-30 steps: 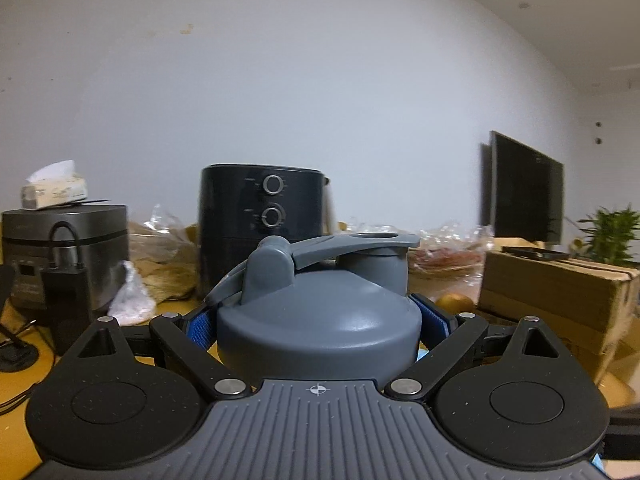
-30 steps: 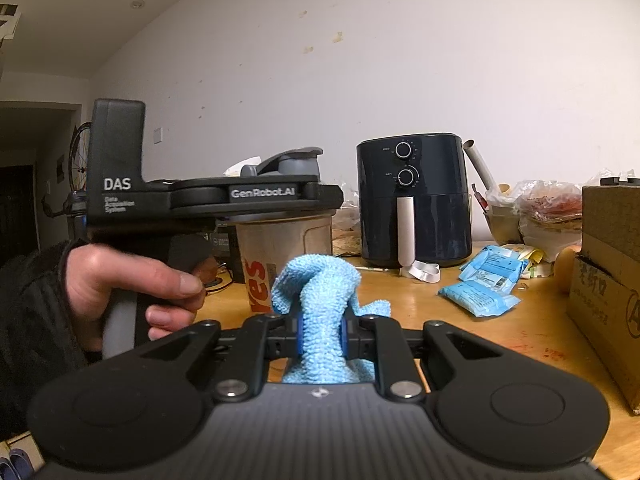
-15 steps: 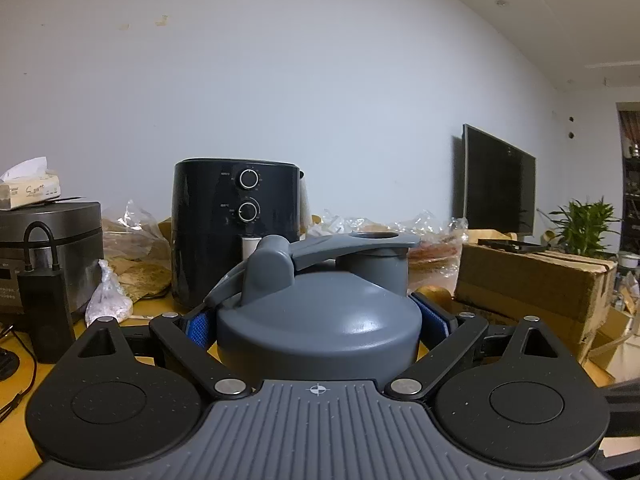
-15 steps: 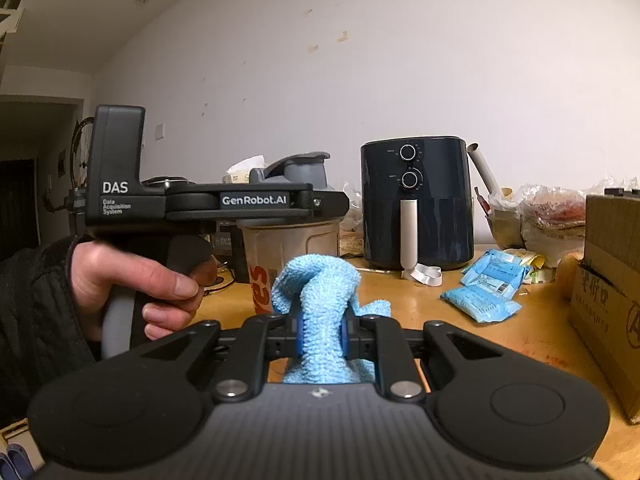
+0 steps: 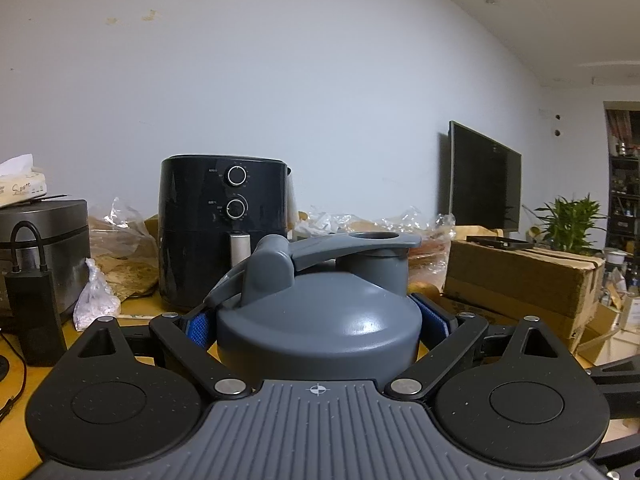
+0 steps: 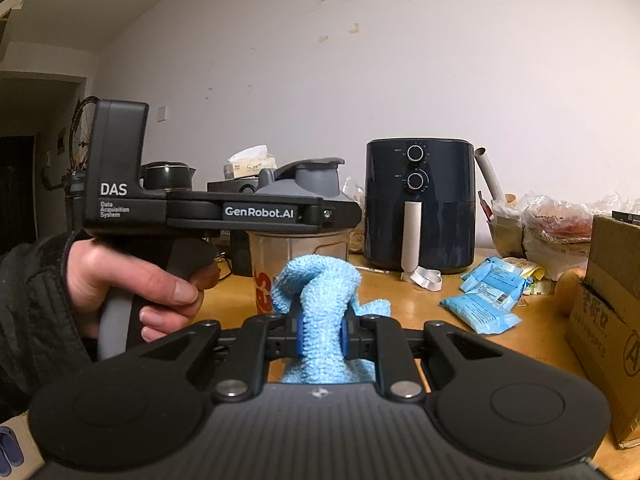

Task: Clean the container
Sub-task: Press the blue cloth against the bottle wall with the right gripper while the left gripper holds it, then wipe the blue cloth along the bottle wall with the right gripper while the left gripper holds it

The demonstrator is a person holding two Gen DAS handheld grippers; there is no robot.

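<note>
white wall behind a cluttered wooden table (image 6: 500, 320), w/ a black air fryer (image 6: 420, 204) at the back, two dials on its front and a pale handle below them.

container (image 5: 320, 320): shaker-type bottle w/ a domed grey lid (image 5: 316, 332), a raised spout w/ a flip cap over it, and a loop at the hinge side. in the right wrist view its body (image 6: 288, 248) is see-through plastic, slightly cloudy, w/ red lettering low on the side; only bits show, can't be read. it's up off the table, upright, held at the lid.

left gripper (image 5: 320, 326) is clamped on the lid, blue pads pressing it from both sides. a hand (image 6: 120, 276) in a dark sleeve holds that gripper's grip. its side reads "DAS", "Data Acquisition System" and "GenRobot.AI".

right gripper (image 6: 322, 336) is closed tight on a light blue cloth (image 6: 320, 304), fluffy, bunched up above the jaws and hanging below. cloth is just in front of the container's body; can't tell if touching.

blue packets (image 6: 484, 296) lie on the table right of the fryer, print too small. cardboard box (image 6: 604, 320) at far right has black characters, cut off. tissue box (image 6: 248, 166) further back has script writing, not legible.
</note>
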